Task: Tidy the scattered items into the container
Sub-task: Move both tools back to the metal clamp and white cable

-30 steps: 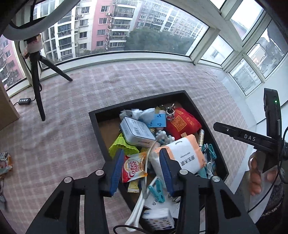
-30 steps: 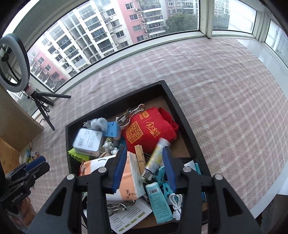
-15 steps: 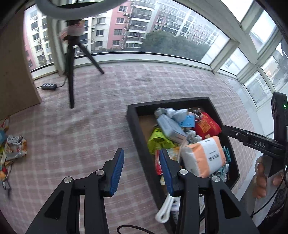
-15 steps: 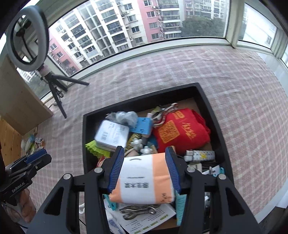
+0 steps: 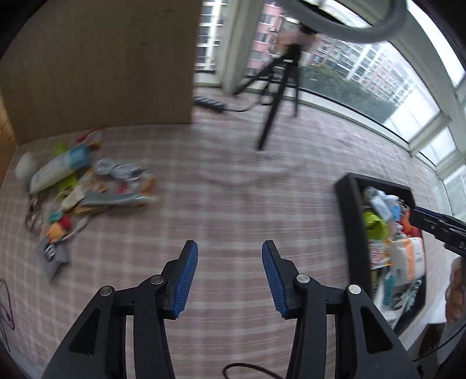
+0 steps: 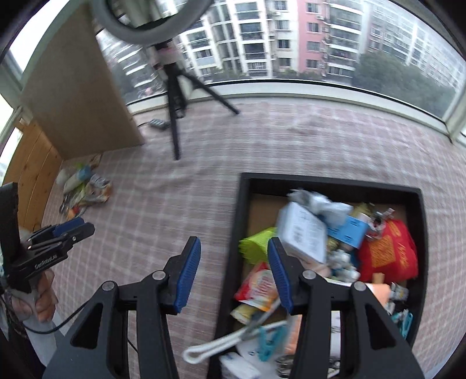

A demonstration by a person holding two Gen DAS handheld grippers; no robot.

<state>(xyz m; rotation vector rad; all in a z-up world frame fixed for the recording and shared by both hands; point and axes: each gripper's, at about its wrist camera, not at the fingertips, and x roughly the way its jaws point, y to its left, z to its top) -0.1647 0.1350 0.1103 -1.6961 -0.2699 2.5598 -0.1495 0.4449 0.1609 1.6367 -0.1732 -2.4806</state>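
One rectangular black container (image 6: 329, 182) — crammed.

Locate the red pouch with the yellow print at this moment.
In the right wrist view the red pouch lies inside the black tray, against its right wall, just right of the small blue box.

Tripod (image 6: 174, 116) with ring light (image 6: 151, 23) on checked carpet (image 5: 233, 204)
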